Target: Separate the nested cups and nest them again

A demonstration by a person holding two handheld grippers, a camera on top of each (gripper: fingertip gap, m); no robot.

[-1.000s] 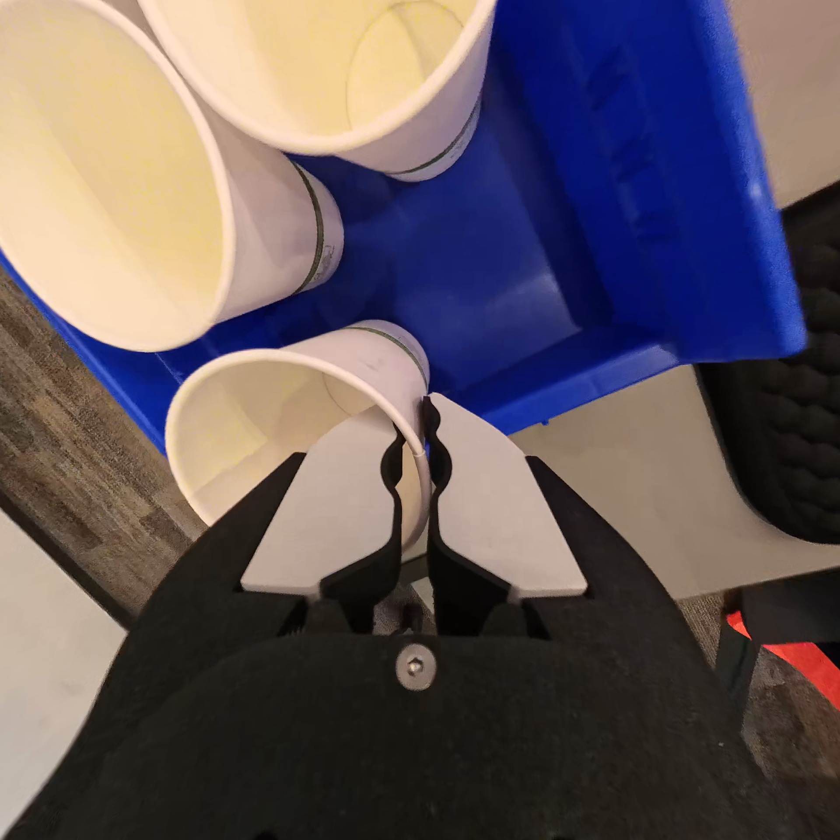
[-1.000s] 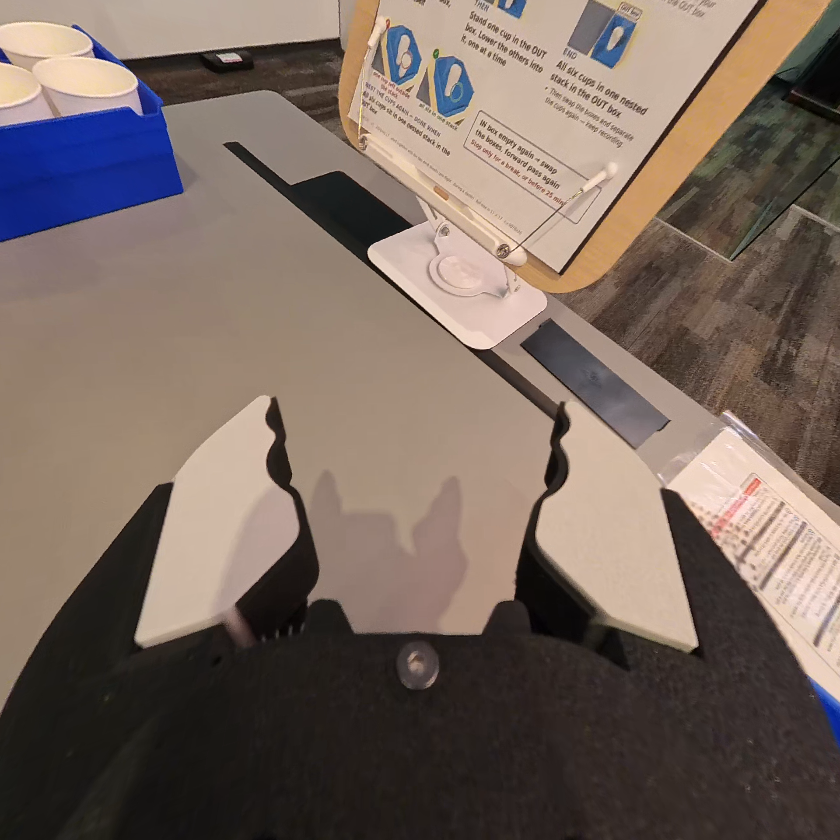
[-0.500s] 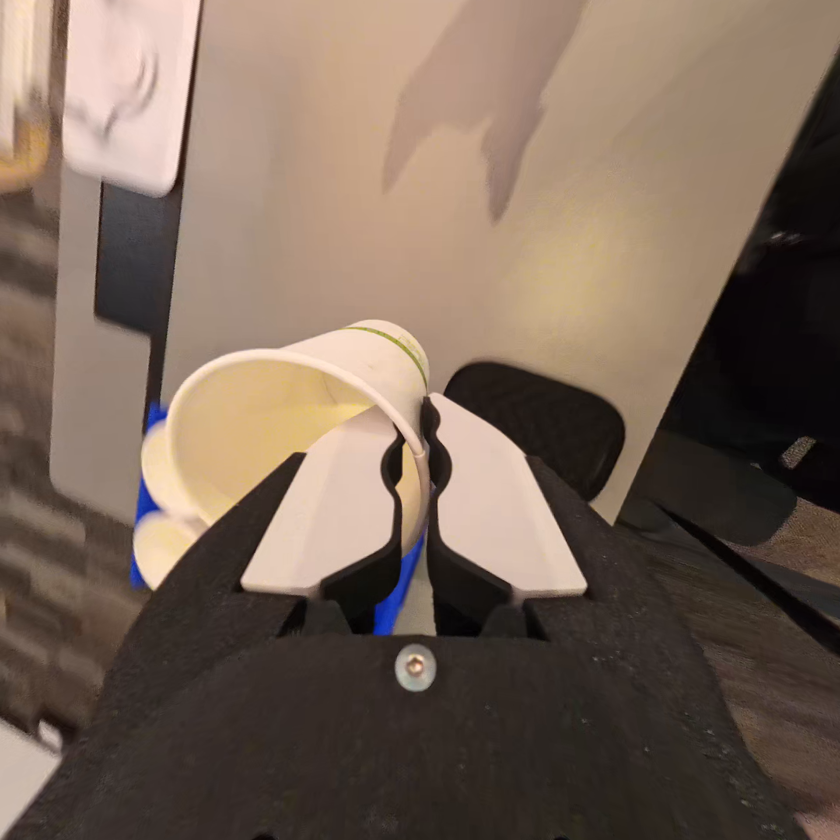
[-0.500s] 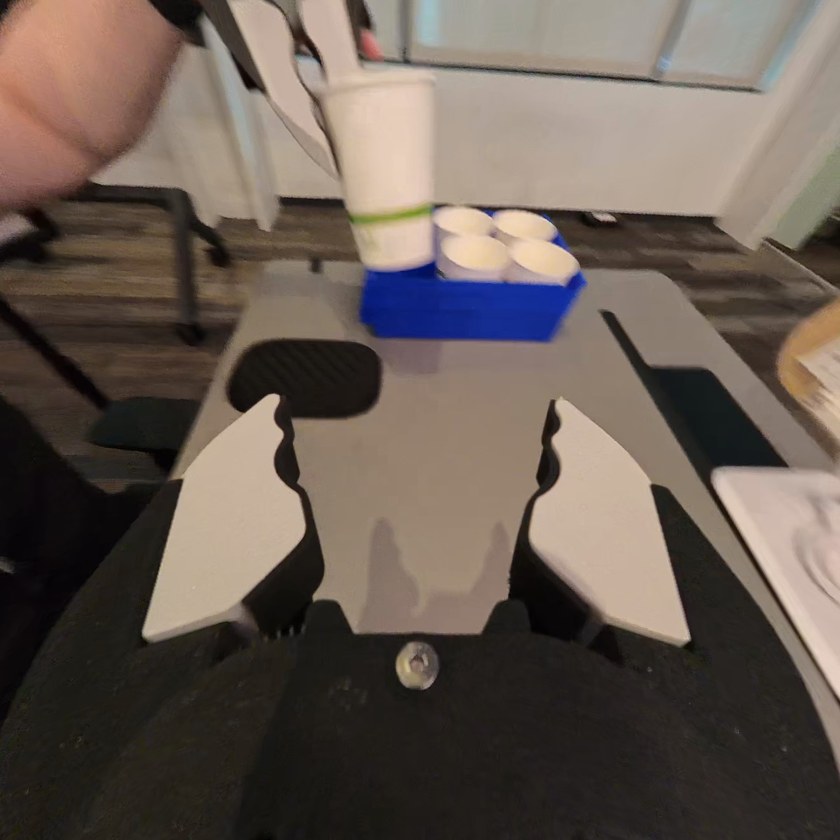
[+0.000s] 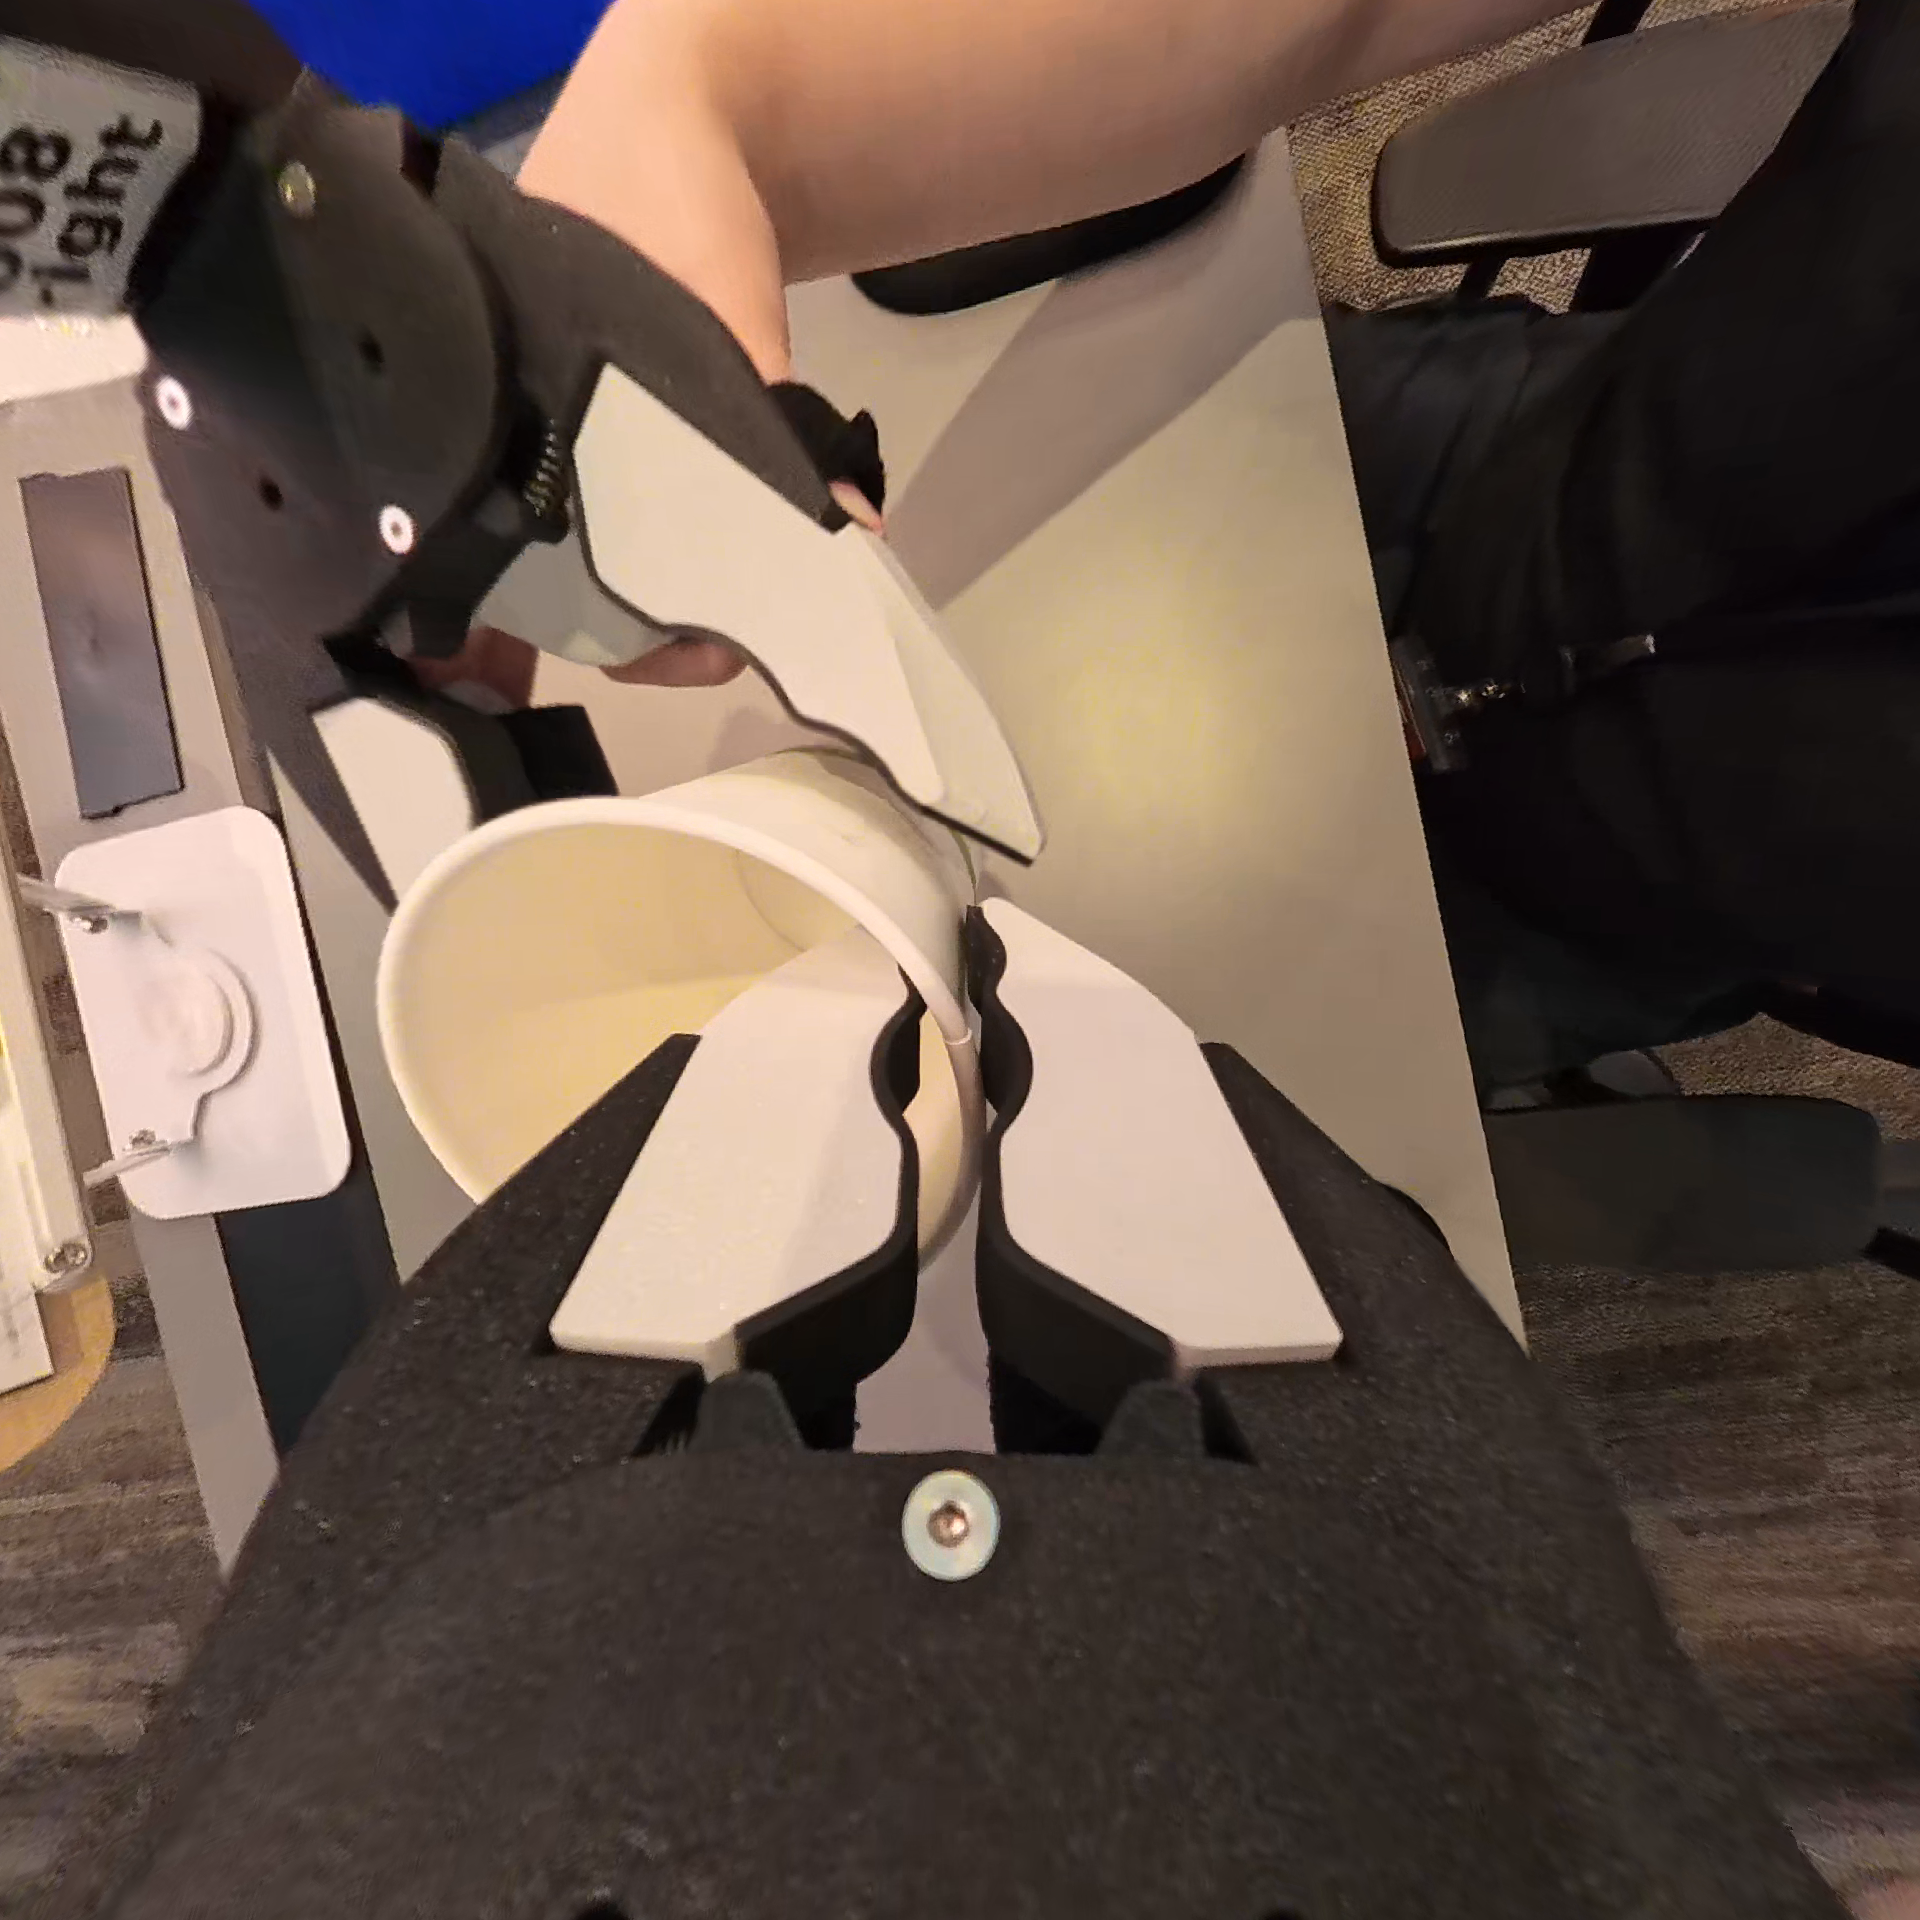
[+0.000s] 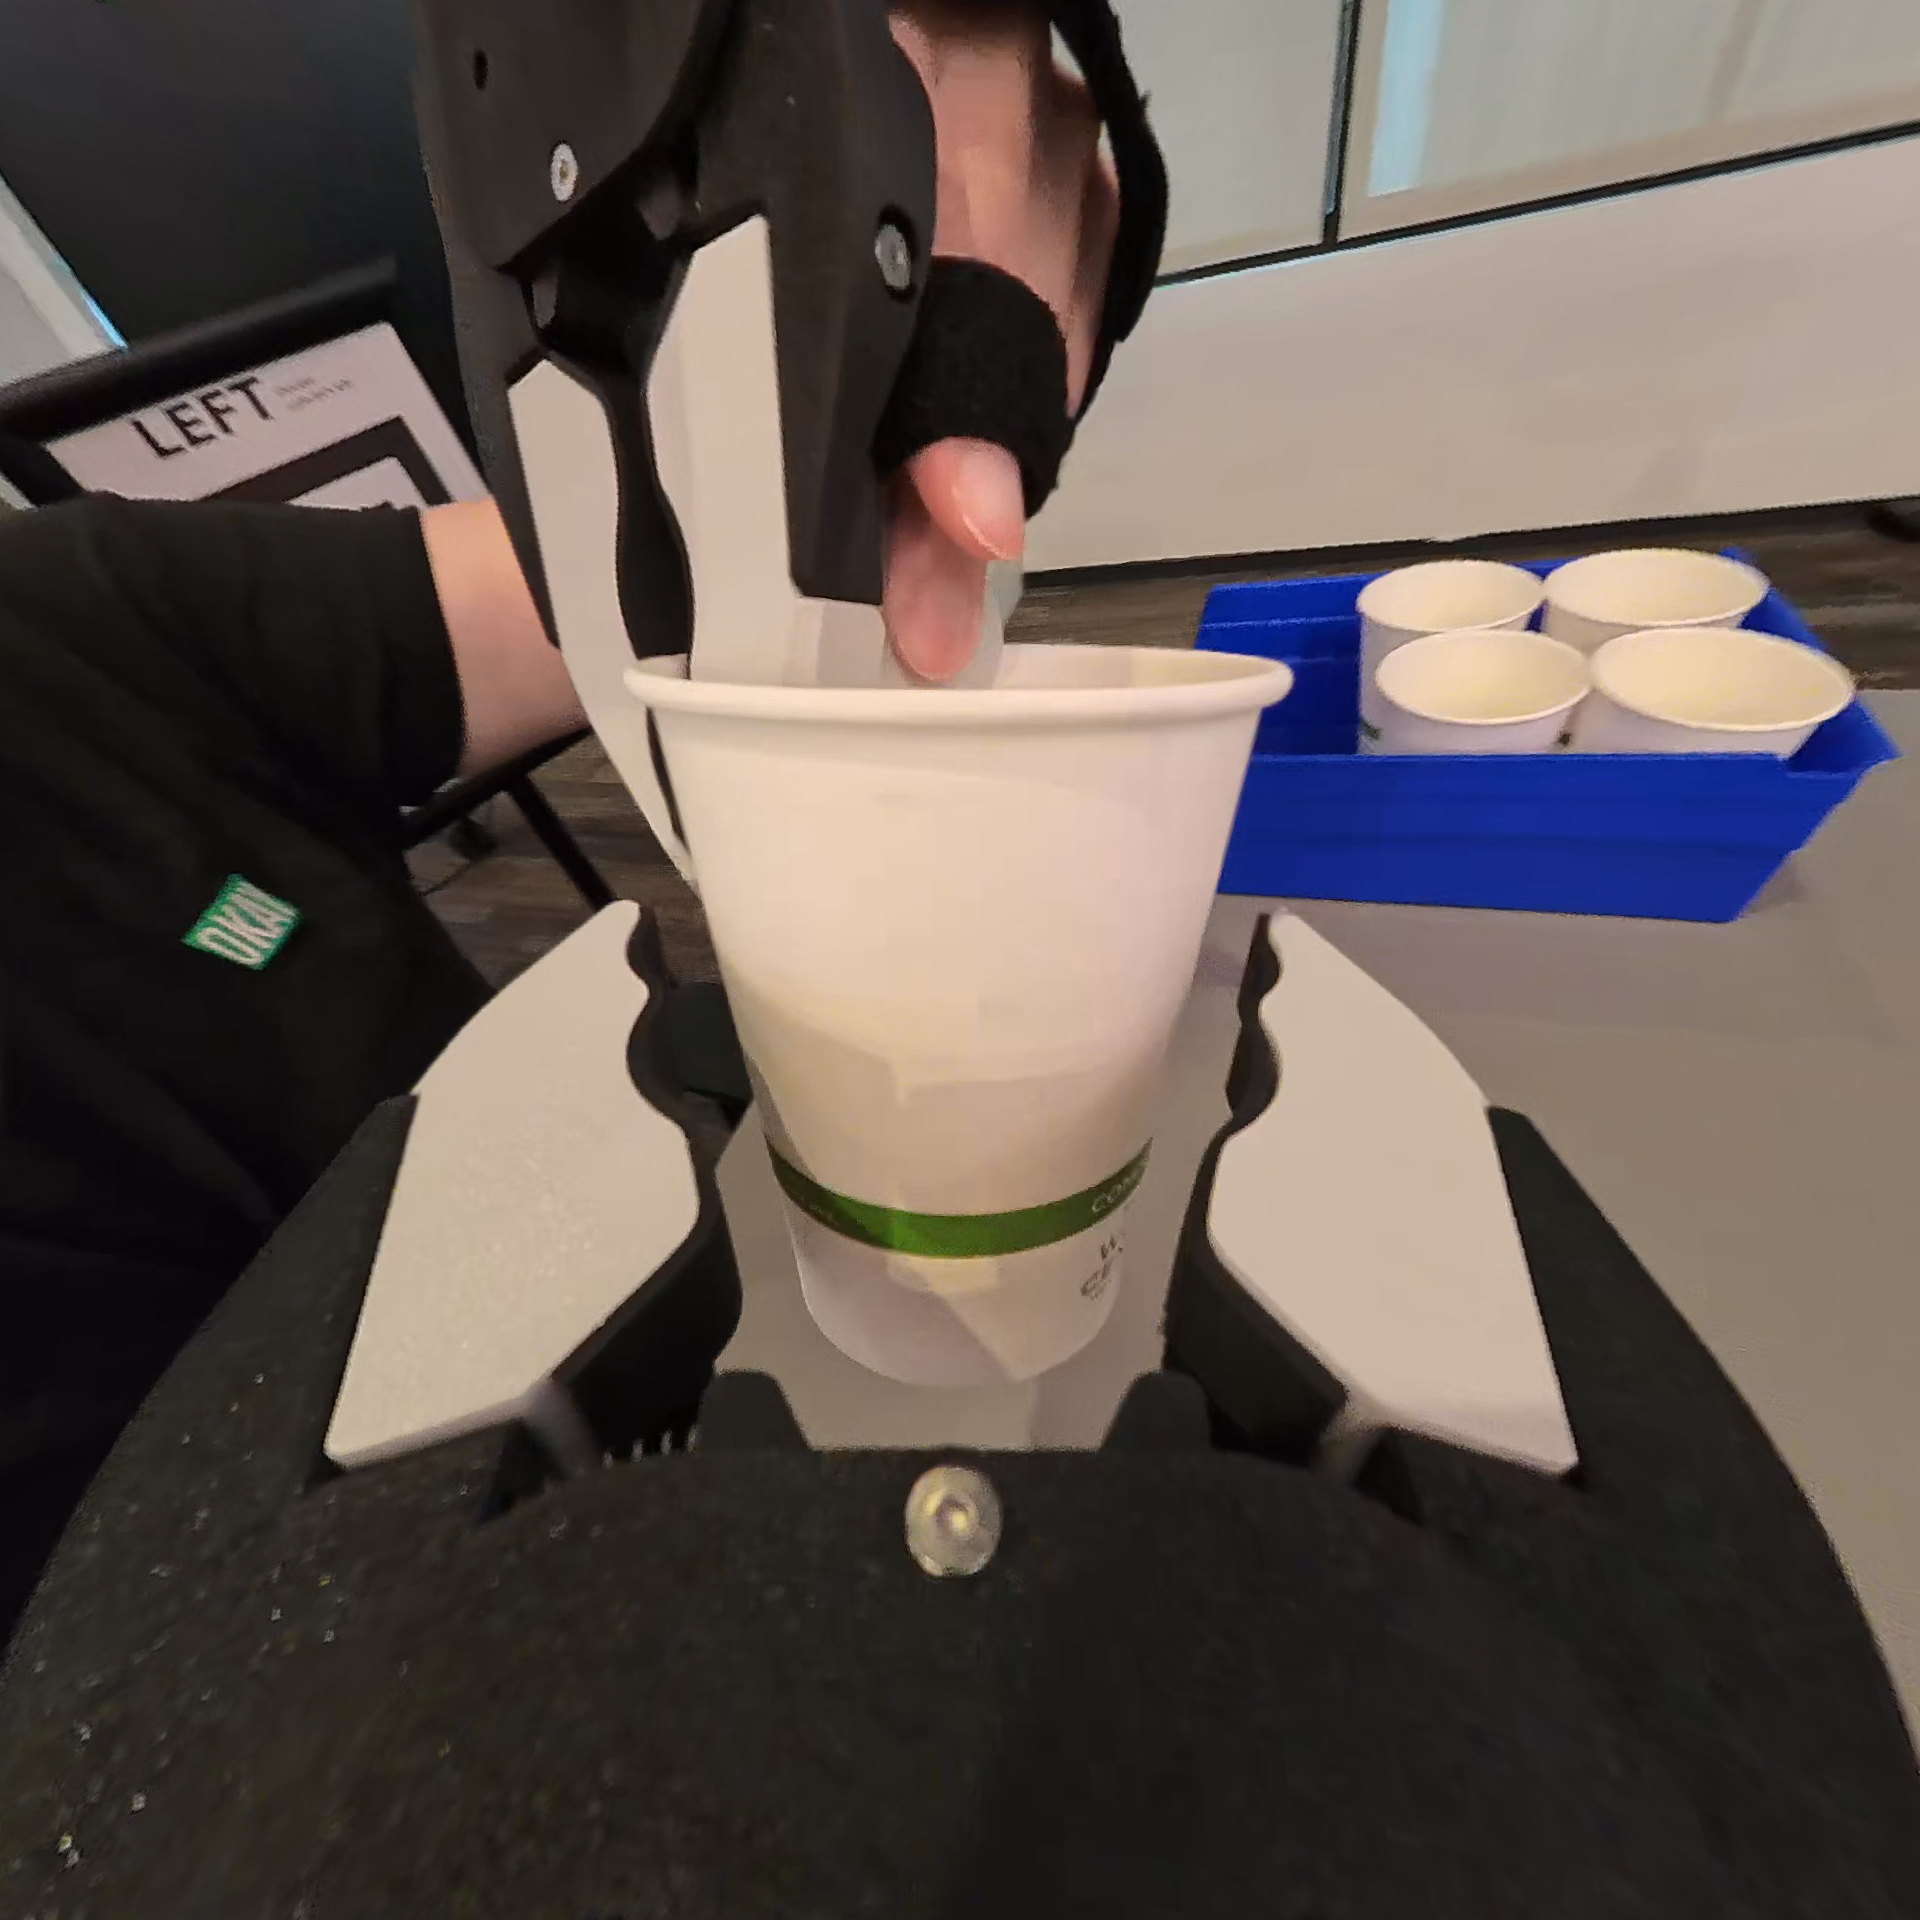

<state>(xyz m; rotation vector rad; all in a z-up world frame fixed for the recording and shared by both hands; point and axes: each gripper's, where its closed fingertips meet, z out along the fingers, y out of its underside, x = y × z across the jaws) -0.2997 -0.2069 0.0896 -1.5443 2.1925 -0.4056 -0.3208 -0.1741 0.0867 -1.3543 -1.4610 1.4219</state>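
In the left wrist view the left gripper (image 5: 971, 1023) has its jaws pinching the thin rim of a light, crushable paper cup (image 5: 665, 966) mid-frame, while in the right wrist view the right gripper (image 6: 951, 1049) holds its jaws spread either side of that cup's lower wall, the firmer place to grip, with four cups in a blue bin (image 6: 1475, 831) on the counter (image 6: 1662, 1091) at upper right.

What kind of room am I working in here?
Probably an office or lab set up for recording: a grey table bearing a blue bin of paper cups, an instruction-sheet stand, an office chair, carpet-like flooring.
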